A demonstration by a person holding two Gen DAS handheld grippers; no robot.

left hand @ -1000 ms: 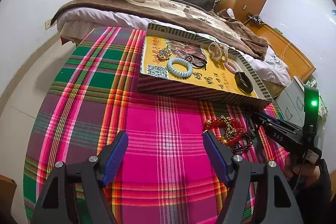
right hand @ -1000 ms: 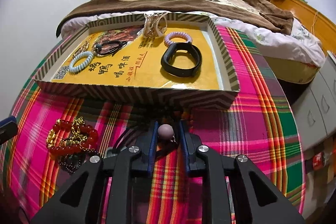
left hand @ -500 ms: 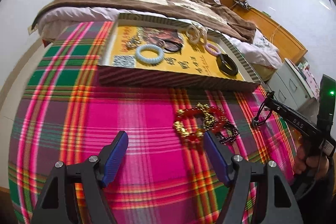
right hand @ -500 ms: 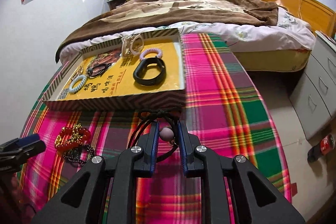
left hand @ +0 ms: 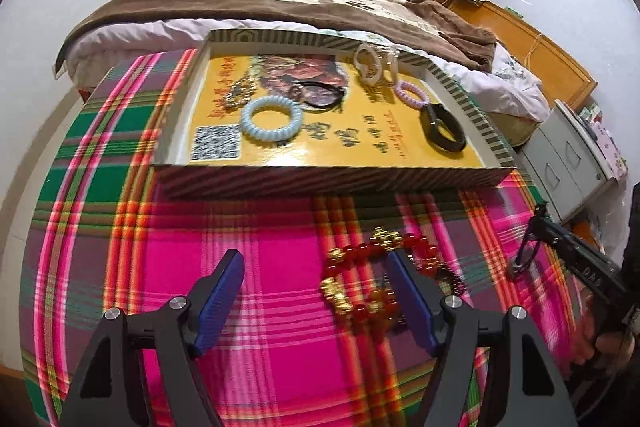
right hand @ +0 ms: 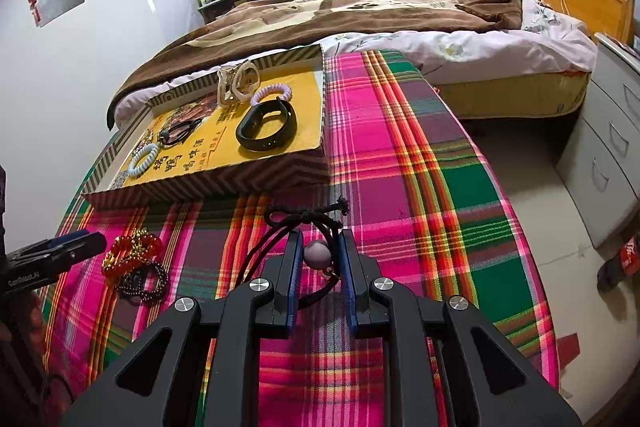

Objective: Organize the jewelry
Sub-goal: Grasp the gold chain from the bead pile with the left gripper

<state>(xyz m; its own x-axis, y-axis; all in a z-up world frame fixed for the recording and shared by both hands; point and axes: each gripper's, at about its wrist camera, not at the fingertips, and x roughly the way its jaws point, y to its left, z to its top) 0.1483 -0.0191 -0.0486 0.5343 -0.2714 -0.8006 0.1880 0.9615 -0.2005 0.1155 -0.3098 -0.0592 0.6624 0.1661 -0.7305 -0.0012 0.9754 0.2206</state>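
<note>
**Bead gripped, cord dangling**

The necklace [right hand: 316, 251] is held above the table's front edge, its bead pinched by the nearly closed right hand-held gripper [right hand: 319, 247]. The light, limp cord may snag. The left hand-held gripper [left hand: 316, 287] is spread wide, empty.

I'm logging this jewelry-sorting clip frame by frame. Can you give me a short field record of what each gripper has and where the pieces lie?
right gripper: shut on black cord necklace with a mauve bead
left gripper: open, nothing between its fingers
on cloth: red-and-gold bead bracelet, dark bead bracelet
in tray: pale blue coil bracelet, black band, lilac coil tie, cream bangles
</note>
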